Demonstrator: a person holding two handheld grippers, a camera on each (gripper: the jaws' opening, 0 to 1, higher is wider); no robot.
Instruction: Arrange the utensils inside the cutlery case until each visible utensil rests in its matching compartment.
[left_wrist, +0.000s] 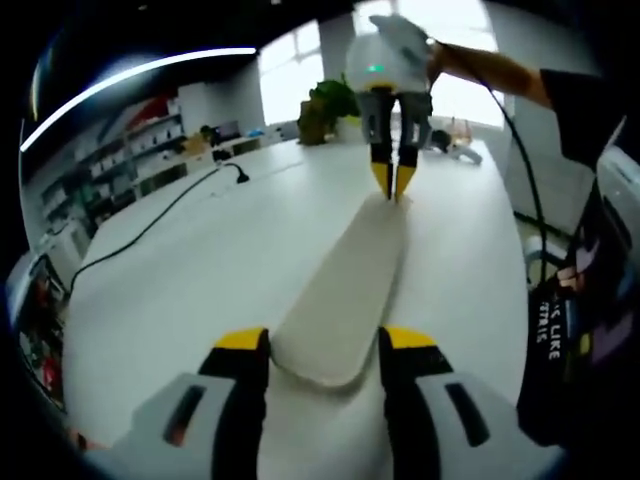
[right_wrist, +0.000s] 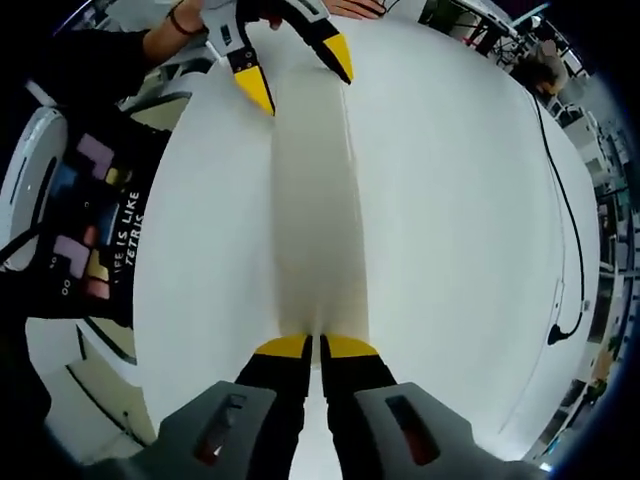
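Note:
A long, pale beige cutlery case (left_wrist: 350, 280) lies closed on the white table (left_wrist: 200, 290), and no utensils can be seen. My left gripper (left_wrist: 325, 345) is open, its yellow-tipped jaws straddling the case's near rounded end, close against both sides. At the far end, my right gripper (left_wrist: 392, 185) pinches the case's edge from above. In the right gripper view the case (right_wrist: 315, 200) runs away from my right gripper (right_wrist: 316, 348), which is shut on its near end. The left gripper (right_wrist: 300, 80) spans the far end there.
A black cable (left_wrist: 150, 225) trails across the table's left side and shows as a cable (right_wrist: 565, 230) near the edge. A plant (left_wrist: 325, 105) stands at the far end. A person in a dark printed shirt (right_wrist: 100, 230) stands beside the table.

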